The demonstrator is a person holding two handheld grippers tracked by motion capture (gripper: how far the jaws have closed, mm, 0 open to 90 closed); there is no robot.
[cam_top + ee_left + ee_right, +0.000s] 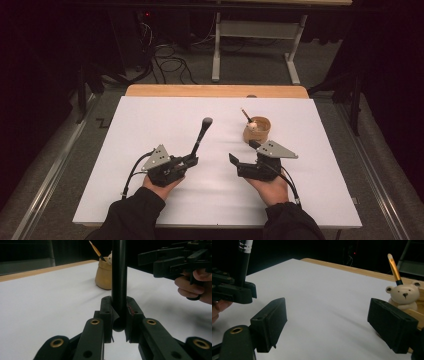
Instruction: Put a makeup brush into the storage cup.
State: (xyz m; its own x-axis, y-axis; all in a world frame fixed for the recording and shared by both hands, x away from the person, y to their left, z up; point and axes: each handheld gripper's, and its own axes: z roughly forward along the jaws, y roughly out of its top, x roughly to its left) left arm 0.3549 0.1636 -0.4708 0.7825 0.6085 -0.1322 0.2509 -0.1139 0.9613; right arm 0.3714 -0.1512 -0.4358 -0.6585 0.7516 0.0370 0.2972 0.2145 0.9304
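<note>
My left gripper [192, 161] is shut on the lower end of a black makeup brush [201, 137], whose dark bristle head points away over the white table. In the left gripper view both pads clamp the round black handle [119, 272]. My right gripper [243, 152] is held just above the table with its jaws wide open and nothing between them [332, 325]. Right beyond it stands a round wooden holder [257, 131] with a cream bear figure [403, 296] and a thin orange-handled brush [394, 267] sticking up. From the right gripper view, the left gripper [235, 293] sits at the far left.
A white sheet [150, 125] covers the table, with a wooden edge [200, 91] along the far side. Beyond are a dark floor with cables [170, 62] and a white table frame [250, 50].
</note>
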